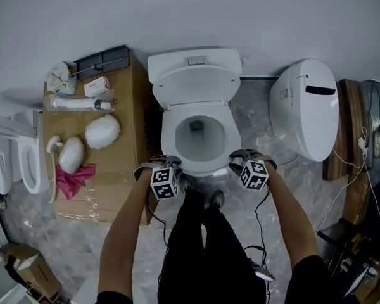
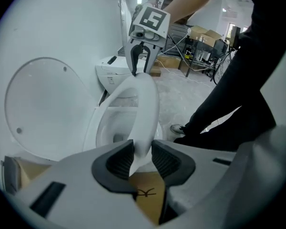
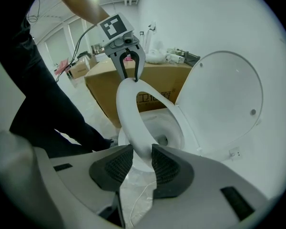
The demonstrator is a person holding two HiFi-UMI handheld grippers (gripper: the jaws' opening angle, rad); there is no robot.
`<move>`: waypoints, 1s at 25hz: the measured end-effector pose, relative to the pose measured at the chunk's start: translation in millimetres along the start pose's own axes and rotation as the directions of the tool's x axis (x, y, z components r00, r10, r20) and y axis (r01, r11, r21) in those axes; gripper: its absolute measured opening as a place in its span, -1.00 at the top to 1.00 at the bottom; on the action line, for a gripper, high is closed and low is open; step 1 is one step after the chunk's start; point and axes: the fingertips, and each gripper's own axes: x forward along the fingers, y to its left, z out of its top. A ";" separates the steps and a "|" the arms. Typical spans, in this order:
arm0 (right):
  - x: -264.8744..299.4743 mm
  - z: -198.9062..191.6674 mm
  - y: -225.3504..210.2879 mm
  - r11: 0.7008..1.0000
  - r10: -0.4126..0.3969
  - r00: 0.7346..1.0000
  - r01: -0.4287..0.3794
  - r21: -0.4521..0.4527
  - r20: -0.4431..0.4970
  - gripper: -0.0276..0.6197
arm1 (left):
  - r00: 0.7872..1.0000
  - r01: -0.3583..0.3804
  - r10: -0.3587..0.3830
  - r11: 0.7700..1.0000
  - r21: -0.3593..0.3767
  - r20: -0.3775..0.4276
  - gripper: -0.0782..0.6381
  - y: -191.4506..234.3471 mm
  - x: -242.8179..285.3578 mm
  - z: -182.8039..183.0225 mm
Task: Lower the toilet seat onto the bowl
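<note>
The toilet seat [image 1: 167, 135] lies down over the bowl [image 1: 197, 145], or all but down, with the lid [image 1: 195, 81] upright behind it. The left gripper [image 1: 170, 164] and right gripper [image 1: 242, 160] each straddle the seat's front rim. Their fingers [image 2: 117, 162] are parted and look slack on it, so I judge that only letting go and drawing back is left.

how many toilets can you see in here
3 toilets: the middle toilet, lid up; the right toilet, lid shut; the left toilet, cut off by the picture's edge. More may be out of frame.
</note>
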 end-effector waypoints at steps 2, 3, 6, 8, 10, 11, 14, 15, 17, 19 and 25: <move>9.9 -6.1 9.5 1.000 -0.013 1.000 0.013 -0.008 0.004 0.47 | 1.000 0.003 -0.003 1.000 0.001 -0.005 0.43 -10.4 8.8 -3.9; 14.6 -9.3 12.5 1.000 -0.018 1.000 0.018 -0.004 0.007 0.46 | 1.000 0.003 -0.003 1.000 -0.002 -0.006 0.43 -13.9 12.9 -5.5; 28.5 -18.3 20.1 1.000 -0.020 1.000 0.019 0.021 0.007 0.40 | 1.000 -0.003 0.002 1.000 -0.008 -0.013 0.43 -23.6 26.4 -10.8; 39.4 -24.5 27.6 0.999 -0.010 1.000 0.011 0.032 -0.003 0.36 | 1.000 -0.006 0.005 1.000 -0.012 -0.014 0.41 -32.6 37.2 -15.7; 51.0 -30.2 33.0 0.999 -0.006 1.000 0.006 0.037 -0.018 0.31 | 1.000 -0.014 0.014 1.000 -0.025 -0.010 0.40 -39.3 47.2 -20.6; 56.4 -32.6 35.4 0.999 -0.005 1.000 0.006 0.039 -0.026 0.28 | 1.000 -0.017 0.017 0.999 -0.034 -0.008 0.40 -42.3 51.8 -22.7; 70.1 -40.7 44.2 0.999 0.000 0.999 0.002 0.036 -0.038 0.25 | 1.000 -0.019 0.018 0.999 -0.050 -0.013 0.39 -52.4 65.9 -27.4; 74.8 -44.0 47.3 0.999 0.001 0.999 0.000 0.034 -0.042 0.24 | 1.000 -0.018 0.017 0.999 -0.047 -0.017 0.39 -55.7 71.4 -29.2; 86.0 -50.1 52.1 1.000 0.001 0.999 0.000 0.029 -0.051 0.21 | 1.000 -0.014 0.013 0.999 -0.041 -0.022 0.38 -61.1 82.7 -34.6; 98.9 -54.9 54.9 1.000 0.000 0.998 0.001 0.020 -0.060 0.18 | 1.000 0.008 -0.009 0.999 -0.051 -0.018 0.38 -65.9 93.0 -40.4; 133.9 -73.1 62.7 1.000 0.015 0.996 -0.016 -0.013 -0.092 0.04 | 0.999 0.043 -0.045 0.997 -0.065 -0.031 0.39 -78.5 125.4 -52.1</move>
